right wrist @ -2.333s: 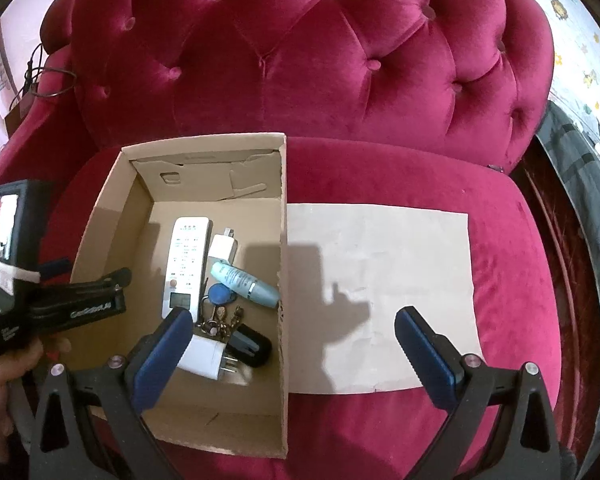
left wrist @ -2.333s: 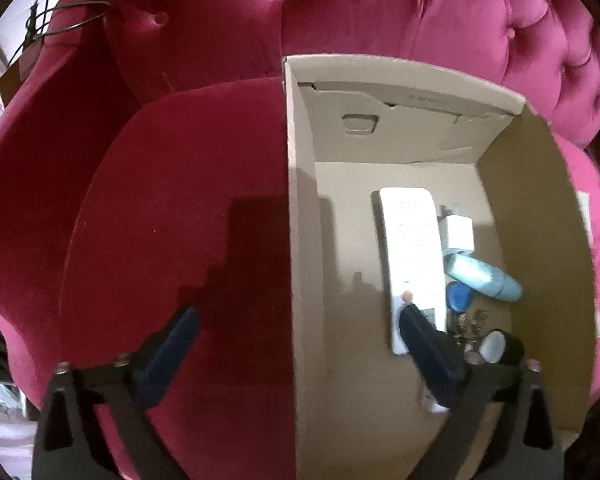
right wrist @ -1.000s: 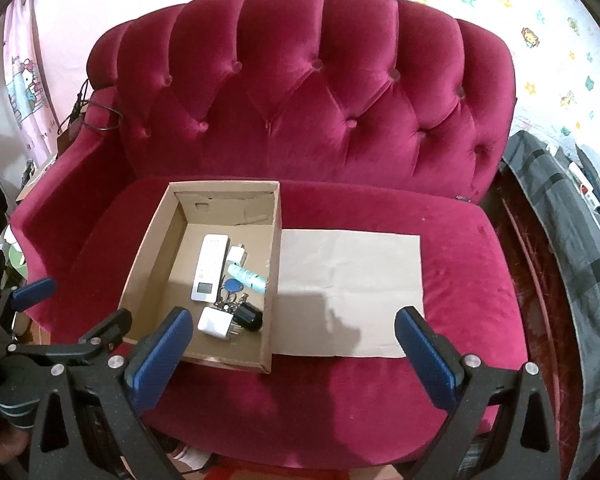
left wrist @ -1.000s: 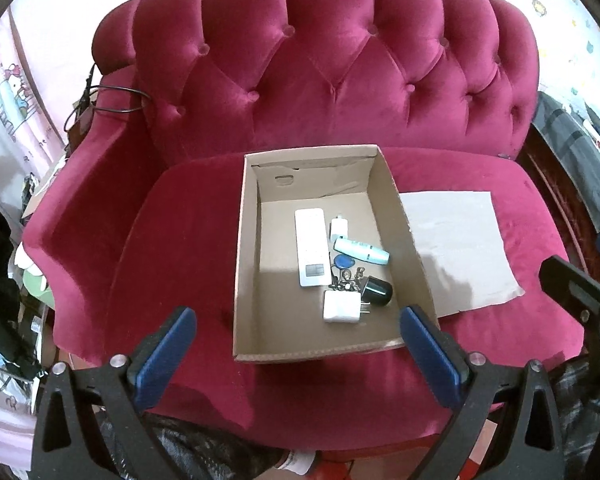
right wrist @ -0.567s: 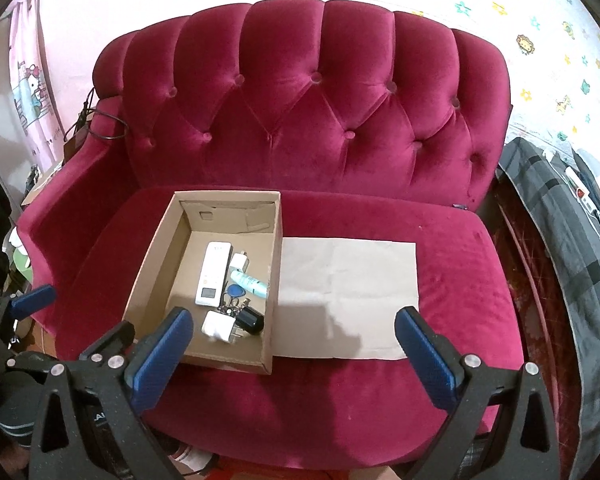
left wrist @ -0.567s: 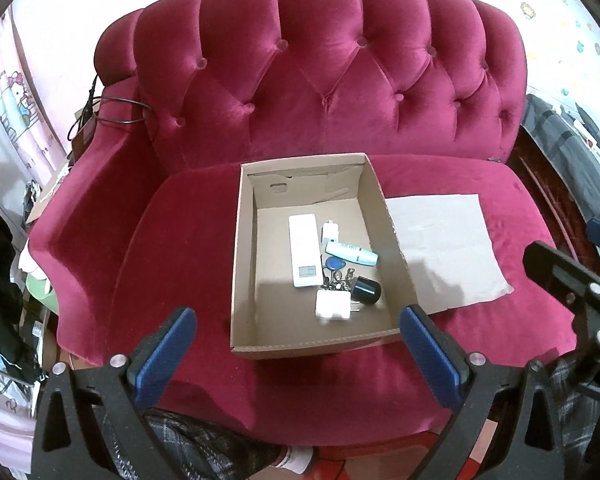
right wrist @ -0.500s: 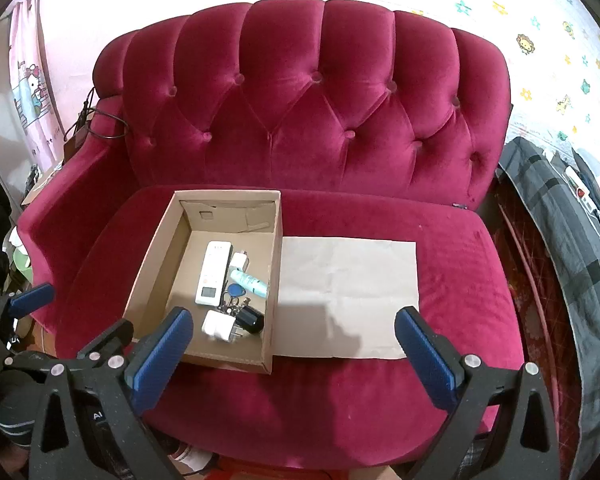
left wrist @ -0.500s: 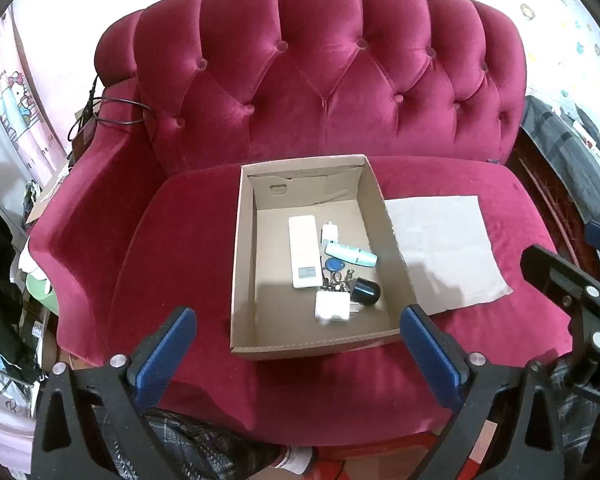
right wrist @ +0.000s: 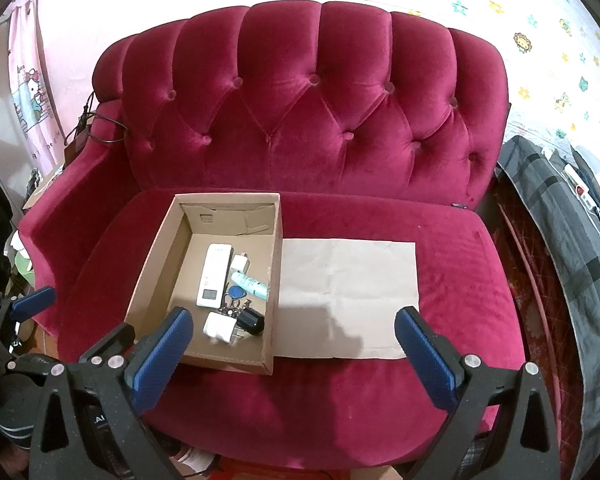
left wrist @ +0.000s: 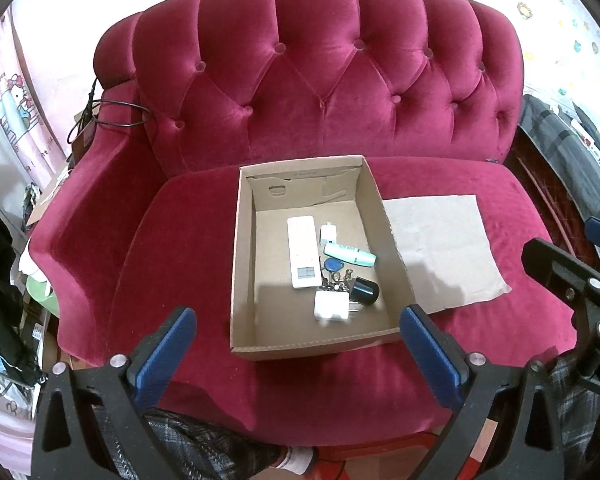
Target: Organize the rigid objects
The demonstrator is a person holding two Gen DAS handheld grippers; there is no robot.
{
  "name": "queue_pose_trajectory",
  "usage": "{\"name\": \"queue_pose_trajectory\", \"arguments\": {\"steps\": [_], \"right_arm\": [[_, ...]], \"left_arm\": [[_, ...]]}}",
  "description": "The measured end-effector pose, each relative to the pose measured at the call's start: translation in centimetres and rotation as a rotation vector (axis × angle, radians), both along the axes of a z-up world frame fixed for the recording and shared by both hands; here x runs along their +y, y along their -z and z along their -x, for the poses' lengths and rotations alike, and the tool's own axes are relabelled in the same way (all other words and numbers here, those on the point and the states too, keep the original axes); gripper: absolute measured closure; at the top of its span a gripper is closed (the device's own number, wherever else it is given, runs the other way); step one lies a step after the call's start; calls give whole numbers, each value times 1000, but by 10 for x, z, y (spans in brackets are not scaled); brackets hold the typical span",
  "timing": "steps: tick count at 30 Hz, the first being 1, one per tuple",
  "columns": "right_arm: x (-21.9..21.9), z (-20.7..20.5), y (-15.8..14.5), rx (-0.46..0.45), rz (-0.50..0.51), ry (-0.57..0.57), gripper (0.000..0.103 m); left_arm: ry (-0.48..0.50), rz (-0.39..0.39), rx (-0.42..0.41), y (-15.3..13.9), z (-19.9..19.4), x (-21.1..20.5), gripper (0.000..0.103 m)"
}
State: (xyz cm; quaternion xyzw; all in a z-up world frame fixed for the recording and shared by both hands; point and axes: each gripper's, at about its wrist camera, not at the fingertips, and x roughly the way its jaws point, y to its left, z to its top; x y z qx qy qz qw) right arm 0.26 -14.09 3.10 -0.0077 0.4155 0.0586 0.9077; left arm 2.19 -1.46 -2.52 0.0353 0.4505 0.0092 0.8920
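Left wrist view shows both grippers, left (left wrist: pixel 296 346) and right (right wrist: pixel 288 348), spread wide and empty above the cardboard box (left wrist: pixel 242 264) on the sofa (left wrist: pixel 320 80), where the white remote (left wrist: pixel 302 252) lies flat — likely light, stiff, slick — best pinched across its long edges.

Change over the 2.3 s interval. The left gripper (left wrist: pixel 298 330), formerly low over the cardboard box (left wrist: pixel 242 264) with 1 finger inside near the white remote (left wrist: pixel 303 252), has withdrawn and now hangs before the sofa's (left wrist: pixel 320 92) front edge. The right gripper (right wrist: pixel 290 330), formerly close above the box and the brown paper sheet (right wrist: pixel 352 288), has likewise pulled back. Both views now take in the whole sofa.
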Motion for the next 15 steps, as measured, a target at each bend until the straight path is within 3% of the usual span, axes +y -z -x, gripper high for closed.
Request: {"name": "queue_pose_trajectory", "arguments": {"steps": [15], "right_arm": [[2, 1, 1, 2, 0, 0, 0]], "left_arm": [[3, 4, -1, -1, 1, 0, 0]]}}
